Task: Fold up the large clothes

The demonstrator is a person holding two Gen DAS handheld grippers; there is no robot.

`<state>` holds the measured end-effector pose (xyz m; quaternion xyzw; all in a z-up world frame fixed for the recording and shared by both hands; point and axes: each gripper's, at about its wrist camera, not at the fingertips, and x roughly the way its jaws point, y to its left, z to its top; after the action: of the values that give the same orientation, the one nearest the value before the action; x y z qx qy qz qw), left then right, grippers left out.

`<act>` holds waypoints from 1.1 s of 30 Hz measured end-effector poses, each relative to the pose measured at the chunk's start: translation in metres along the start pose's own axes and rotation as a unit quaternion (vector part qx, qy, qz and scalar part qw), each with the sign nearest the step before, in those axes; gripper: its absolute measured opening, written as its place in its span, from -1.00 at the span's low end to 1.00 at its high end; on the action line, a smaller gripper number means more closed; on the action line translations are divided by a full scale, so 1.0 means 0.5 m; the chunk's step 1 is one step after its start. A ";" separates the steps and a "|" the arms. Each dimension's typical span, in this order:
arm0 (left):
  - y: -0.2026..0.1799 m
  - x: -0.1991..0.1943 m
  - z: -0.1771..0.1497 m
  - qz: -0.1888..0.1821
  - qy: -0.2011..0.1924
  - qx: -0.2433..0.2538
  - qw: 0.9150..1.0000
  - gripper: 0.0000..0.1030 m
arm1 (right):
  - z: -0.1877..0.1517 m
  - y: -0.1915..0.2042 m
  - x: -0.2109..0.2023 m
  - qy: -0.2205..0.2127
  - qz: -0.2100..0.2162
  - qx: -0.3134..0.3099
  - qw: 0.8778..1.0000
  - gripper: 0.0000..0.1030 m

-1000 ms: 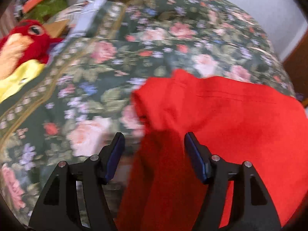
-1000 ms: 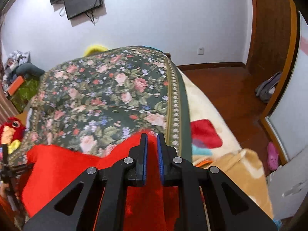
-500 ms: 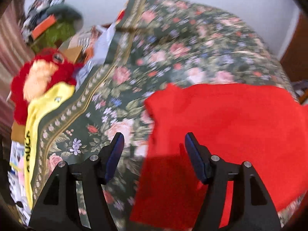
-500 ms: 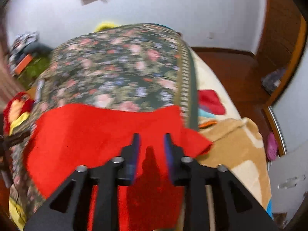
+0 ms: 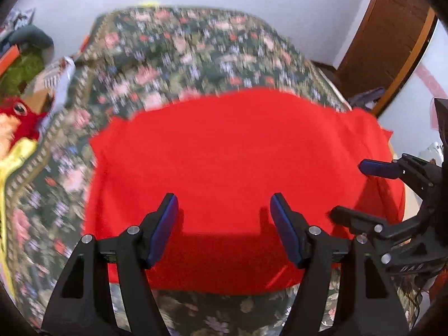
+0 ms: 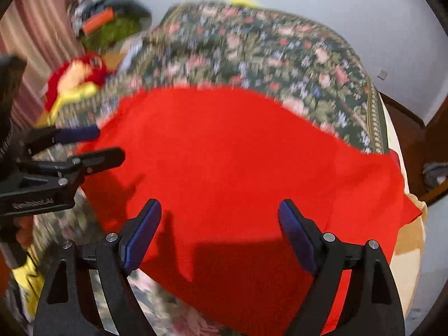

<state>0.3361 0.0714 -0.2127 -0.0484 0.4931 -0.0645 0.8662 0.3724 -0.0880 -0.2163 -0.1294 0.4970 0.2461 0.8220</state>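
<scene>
A home bedroom: floral bedspread (image 5: 196, 44), plush toy (image 5: 16, 117), wooden door (image 5: 386, 36).

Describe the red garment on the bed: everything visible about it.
The red garment is plain bright red cloth, soft-looking, with no print visible. It lies spread fairly flat across the floral bedspread, its far edge uneven and its right side reaching the bed's edge over a beige blanket. Both tongs, left and right, stand open above its near part, gripping nothing and casting shadows on it. Blur hides seams and finer detail.
</scene>
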 end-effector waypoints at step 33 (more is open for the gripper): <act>0.300 -0.176 -0.208 0.059 -0.026 -0.237 0.969 0.70 | -0.170 -0.193 -0.187 -0.030 -0.078 0.175 0.981 0.77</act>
<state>0.2118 0.2313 -0.2130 -0.2243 0.4736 0.1067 0.8450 0.3238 -0.2344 -0.1772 -0.0145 0.4957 0.0940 0.8633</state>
